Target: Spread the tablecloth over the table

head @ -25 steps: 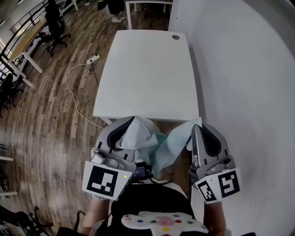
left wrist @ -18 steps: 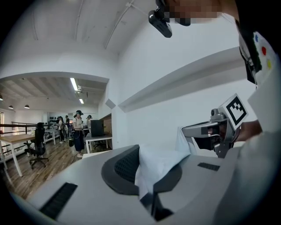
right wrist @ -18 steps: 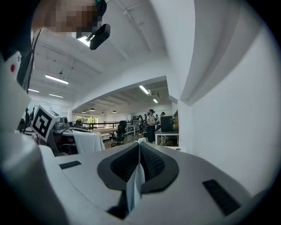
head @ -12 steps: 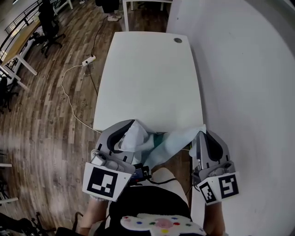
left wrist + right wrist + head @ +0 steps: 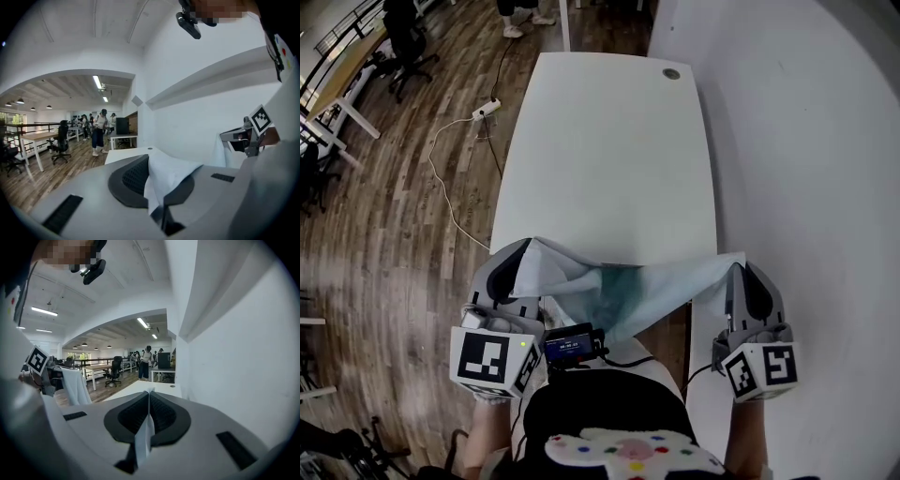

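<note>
The left gripper [image 5: 521, 251] is clamping one corner of the pale tablecloth [image 5: 647, 286] at the lower left of the head view, its jaws closed tight on a bunched fold. The right gripper [image 5: 742, 272] is pinching the other corner at the lower right, its jaws pressed together on a thin edge. The cloth is sagging between them along the near edge of the white table [image 5: 609, 141].

Near edge of the table [image 5: 600, 150] beneath the tablecloth [image 5: 656, 281]; distant people [image 5: 99, 132] too small for detail.
</note>
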`<state>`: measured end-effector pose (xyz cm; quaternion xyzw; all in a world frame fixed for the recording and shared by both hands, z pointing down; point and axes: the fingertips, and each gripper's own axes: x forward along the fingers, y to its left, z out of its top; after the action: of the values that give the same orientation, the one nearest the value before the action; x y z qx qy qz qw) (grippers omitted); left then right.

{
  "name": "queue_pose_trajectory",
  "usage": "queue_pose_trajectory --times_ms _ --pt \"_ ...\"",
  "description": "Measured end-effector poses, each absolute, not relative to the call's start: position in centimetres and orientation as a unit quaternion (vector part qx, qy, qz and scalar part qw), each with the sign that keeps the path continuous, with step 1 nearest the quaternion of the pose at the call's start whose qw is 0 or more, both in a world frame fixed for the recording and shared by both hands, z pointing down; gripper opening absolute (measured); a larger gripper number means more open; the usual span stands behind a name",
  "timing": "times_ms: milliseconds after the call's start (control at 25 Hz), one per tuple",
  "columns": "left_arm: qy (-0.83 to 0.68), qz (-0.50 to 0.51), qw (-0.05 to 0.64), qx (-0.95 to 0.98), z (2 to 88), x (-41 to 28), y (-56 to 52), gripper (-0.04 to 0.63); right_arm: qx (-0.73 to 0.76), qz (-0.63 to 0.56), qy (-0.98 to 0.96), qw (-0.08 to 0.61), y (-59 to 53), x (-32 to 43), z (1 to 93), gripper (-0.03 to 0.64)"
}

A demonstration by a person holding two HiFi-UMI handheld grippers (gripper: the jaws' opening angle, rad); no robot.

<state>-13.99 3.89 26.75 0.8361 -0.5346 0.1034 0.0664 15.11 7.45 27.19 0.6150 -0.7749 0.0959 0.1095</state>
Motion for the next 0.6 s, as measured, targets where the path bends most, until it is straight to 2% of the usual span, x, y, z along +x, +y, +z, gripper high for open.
queue_pose_trajectory --times_ms 320,600 --pt "-0.651 0.128 0.075 0.744 28.2 -22.6 5.0 0.011 0.682 0.083 -0.708 0.162 8.9 22.3 29.3 0.034" --pt "-0.733 0.158 0.051 0.660 28.3 -30.2 7.0 0.011 0.750 0.057 -0.626 0.206 11.3 29.5 30.5 0.034"
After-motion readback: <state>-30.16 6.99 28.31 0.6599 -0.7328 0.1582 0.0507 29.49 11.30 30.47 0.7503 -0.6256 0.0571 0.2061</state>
